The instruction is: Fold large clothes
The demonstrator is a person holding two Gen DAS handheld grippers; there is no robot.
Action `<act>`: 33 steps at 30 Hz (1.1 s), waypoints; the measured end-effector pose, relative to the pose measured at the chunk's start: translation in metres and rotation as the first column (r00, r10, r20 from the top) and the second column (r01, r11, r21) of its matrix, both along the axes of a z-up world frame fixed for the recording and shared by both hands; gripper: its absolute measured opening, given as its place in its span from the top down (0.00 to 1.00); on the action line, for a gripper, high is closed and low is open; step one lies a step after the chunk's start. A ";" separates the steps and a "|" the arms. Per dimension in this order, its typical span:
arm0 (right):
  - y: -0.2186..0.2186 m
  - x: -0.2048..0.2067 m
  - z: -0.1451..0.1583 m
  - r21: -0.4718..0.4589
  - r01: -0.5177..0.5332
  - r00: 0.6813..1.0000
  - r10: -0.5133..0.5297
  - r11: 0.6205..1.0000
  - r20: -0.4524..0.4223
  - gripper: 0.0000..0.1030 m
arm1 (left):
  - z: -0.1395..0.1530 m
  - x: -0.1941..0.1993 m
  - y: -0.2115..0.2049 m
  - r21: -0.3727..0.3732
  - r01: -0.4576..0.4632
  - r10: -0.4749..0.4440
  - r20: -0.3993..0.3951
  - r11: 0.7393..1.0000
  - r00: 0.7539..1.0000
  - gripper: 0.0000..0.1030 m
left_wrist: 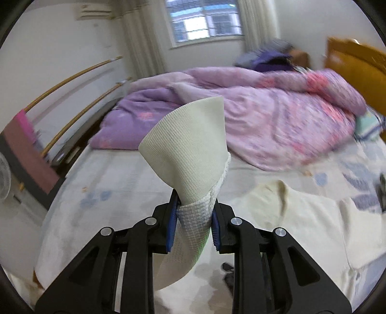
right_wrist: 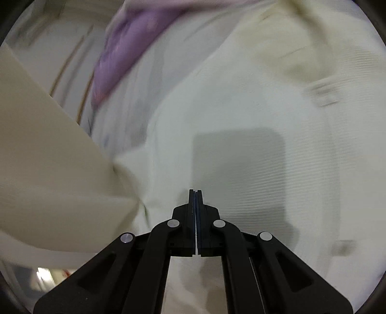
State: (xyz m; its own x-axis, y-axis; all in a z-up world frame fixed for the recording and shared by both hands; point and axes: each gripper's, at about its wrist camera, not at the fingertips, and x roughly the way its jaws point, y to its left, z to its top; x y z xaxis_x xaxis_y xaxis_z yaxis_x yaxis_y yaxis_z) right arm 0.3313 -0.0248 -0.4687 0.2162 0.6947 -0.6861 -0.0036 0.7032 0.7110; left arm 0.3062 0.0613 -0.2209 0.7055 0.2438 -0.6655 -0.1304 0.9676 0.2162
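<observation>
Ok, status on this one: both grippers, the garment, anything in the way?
Left gripper shut on cream knit sweater's ribbed cuff, lifted. Right gripper shut, empty, over sweater body. Rumpled purple quilt behind, apart.

black tool (left_wrist: 193, 217), blue pads (left_wrist: 170, 229), silver screws (left_wrist: 150, 221)

Bedroom: bed (left_wrist: 115, 174), quilt (left_wrist: 265, 116), window (left_wrist: 205, 21)

My left gripper (left_wrist: 194, 217) is clamped on a cream knit sleeve (left_wrist: 190, 149), cuff sticking up. Purple quilt (left_wrist: 265, 113) is heaped on the bed (left_wrist: 108, 183) behind.
</observation>
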 end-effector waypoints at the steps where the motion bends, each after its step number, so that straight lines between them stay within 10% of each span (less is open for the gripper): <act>1: -0.027 -0.001 0.005 -0.006 0.042 0.999 -0.042 0.999 0.005 1.00 | -0.010 0.003 -0.015 0.013 0.018 -0.018 -0.016 1.000 1.000 0.77; 10: -0.239 -0.040 0.021 -0.210 0.369 0.929 -0.367 0.905 0.053 0.99 | -0.121 0.025 -0.147 0.082 0.214 -0.199 -0.162 0.973 0.967 0.77; 17: -0.306 -0.058 0.034 -0.279 0.460 0.885 -0.460 0.843 0.069 0.93 | -0.210 0.025 -0.199 -0.028 0.304 -0.289 -0.398 0.952 0.871 0.65; 19: -0.300 -0.057 0.031 -0.263 0.447 0.889 -0.457 0.855 0.028 0.84 | -0.215 0.021 -0.194 -0.067 0.314 -0.310 -0.438 0.947 0.844 0.63; 22: -0.287 -0.040 0.031 -0.296 0.414 0.891 -0.450 0.861 -0.064 0.23 | -0.201 0.010 -0.174 -0.084 0.302 -0.309 -0.415 0.950 0.856 0.35; 33: -0.204 0.021 0.008 -0.294 0.255 0.935 -0.312 0.921 -0.168 0.17 | -0.159 -0.021 -0.019 -0.108 0.109 -0.146 -0.449 0.988 0.882 0.31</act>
